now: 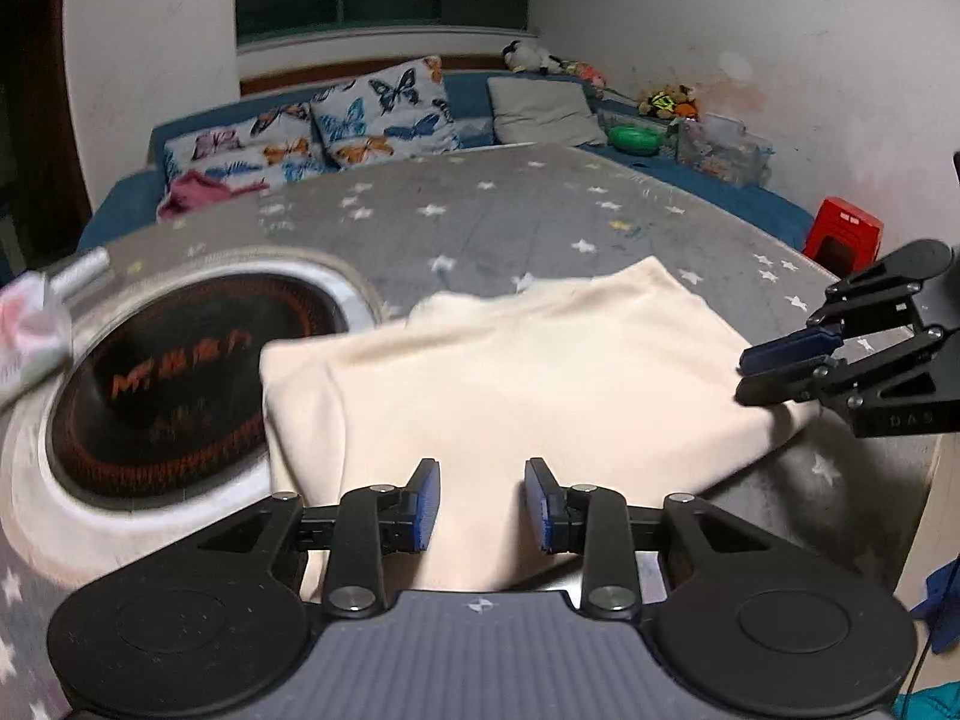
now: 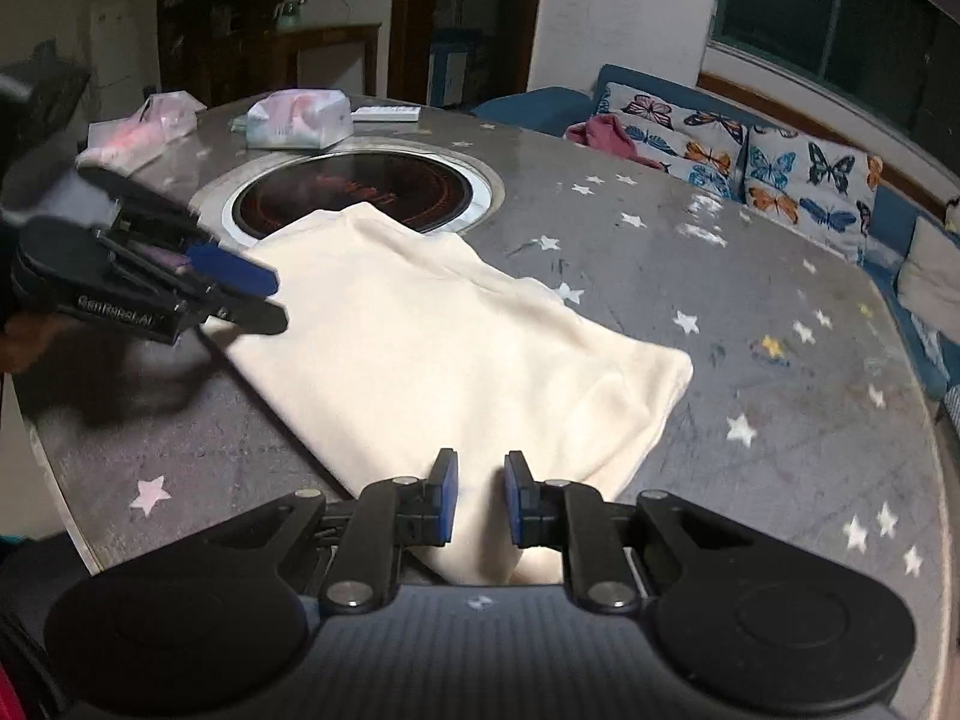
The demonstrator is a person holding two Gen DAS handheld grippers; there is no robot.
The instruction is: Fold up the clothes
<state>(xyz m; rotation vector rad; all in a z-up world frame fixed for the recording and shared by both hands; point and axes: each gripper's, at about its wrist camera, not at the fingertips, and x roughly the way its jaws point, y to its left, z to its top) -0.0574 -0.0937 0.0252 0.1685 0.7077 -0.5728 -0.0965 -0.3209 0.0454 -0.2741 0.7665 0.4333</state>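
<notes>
Garment (image 2: 444, 330), cream and folded into a rough rectangle, lies on the round star-patterned table (image 2: 690, 276), its far corner overlapping the rim of the inset burner (image 2: 360, 192). In the right wrist view its long axis runs from the burner at upper left down toward the table's near edge at lower right. Its nearest edge is hidden behind each gripper's body, and both views are smeared by motion, so seams and collar cannot be made out.

Left gripper (image 1: 482, 504) points down at a slant over the garment's near edge, jaws released with a clear gap and cloth showing between the pads without being pinched. Seen from the right wrist, it reaches in from the left, by the garment's left edge; only a blurred bit of the hand behind it shows.

Right gripper (image 2: 480, 495) also slants down, over the garment's near corner. Its jaws stand narrowly apart; whether the pads clench the cloth, I cannot tell.
</notes>
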